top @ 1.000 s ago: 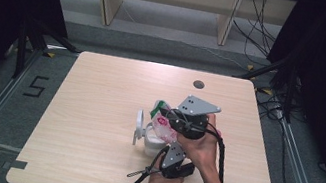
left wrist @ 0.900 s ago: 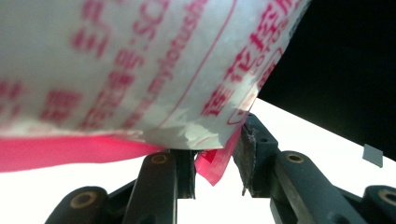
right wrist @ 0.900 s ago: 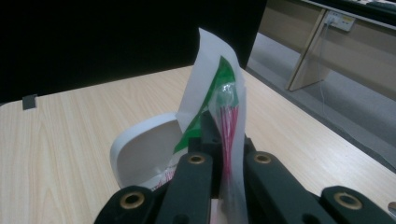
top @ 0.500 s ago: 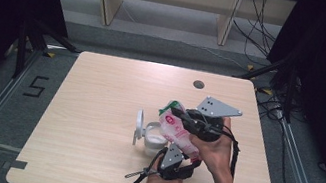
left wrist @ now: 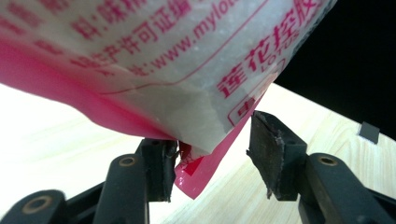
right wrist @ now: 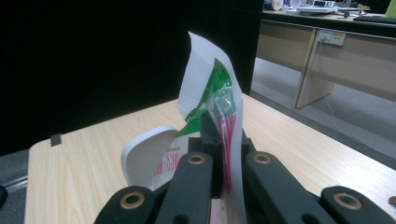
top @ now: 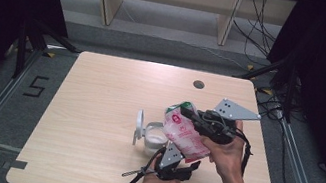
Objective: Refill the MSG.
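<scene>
Now lifted clear of the desk [top: 96,110]: the pink-and-white bag [top: 186,136] of white granules, tilted with its lower corner down over the white container [top: 153,138] with the hinged lid standing open. Higher and further toward the right edge than 1 second ago, when hanging closer over the container; judged a pouring or repositioning step, with the bag being raised by its top. Clamped at the top, green-printed seam by the right gripper [right wrist: 219,140], jaws pressed together on the folded film. Below, the left gripper [left wrist: 212,158] with jaws parted wide, the bag's bottom pink corner dangling between them, brushing the left pad and free of the right one; holding nothing. In the high view, the left gripper [top: 173,167] near the desk's front edge, just beneath the bag, right gripper [top: 197,118] above it toward the right edge. Container resting right of the desk's middle, just beside the bag's lower end.
</scene>
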The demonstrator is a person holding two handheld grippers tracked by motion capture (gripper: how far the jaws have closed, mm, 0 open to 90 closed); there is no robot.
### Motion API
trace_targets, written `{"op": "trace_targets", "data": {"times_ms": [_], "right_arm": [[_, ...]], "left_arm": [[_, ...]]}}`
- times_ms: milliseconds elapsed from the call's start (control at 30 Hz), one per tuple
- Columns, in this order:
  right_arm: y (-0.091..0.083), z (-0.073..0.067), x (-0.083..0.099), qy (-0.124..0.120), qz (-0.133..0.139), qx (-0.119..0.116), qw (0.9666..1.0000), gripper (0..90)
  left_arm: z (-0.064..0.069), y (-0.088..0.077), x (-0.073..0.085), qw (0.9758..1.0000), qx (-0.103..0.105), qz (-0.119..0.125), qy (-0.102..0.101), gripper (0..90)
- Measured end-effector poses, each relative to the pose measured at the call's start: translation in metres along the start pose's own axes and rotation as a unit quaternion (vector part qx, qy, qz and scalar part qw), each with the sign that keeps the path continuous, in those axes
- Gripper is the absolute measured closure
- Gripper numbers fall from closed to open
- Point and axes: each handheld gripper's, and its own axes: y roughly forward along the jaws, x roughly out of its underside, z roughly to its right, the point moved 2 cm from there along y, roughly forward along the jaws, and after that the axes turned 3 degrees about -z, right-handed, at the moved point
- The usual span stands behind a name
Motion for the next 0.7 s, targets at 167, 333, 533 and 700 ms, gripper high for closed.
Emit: {"op": "trace_targets", "data": {"times_ms": [167, 333, 533, 700], "right_arm": [[-0.004, 0.004, 0.003, 0.011, 0.008, -0.003, 0.9999, 90.0], [-0.008, 0.005, 0.005, 0.021, 0.021, -0.012, 0.9995, 90.0], [-0.011, 0.007, 0.01, 0.025, 0.025, -0.019, 0.9992, 90.0], [-0.011, 0.004, 0.014, 0.041, 0.023, -0.026, 0.9985, 90.0]], "left_arm": [[-0.001, -0.005, 0.002, 1.0, 0.001, -0.009, -0.002, 45.6], [0.0, -0.013, 0.005, 0.9997, -0.005, -0.021, 0.01, 42.4], [0.0, -0.023, 0.011, 0.9993, -0.004, -0.035, 0.009, 36.0], [0.0, -0.026, 0.015, 0.9989, -0.009, -0.047, 0.0, 32.3]]}}
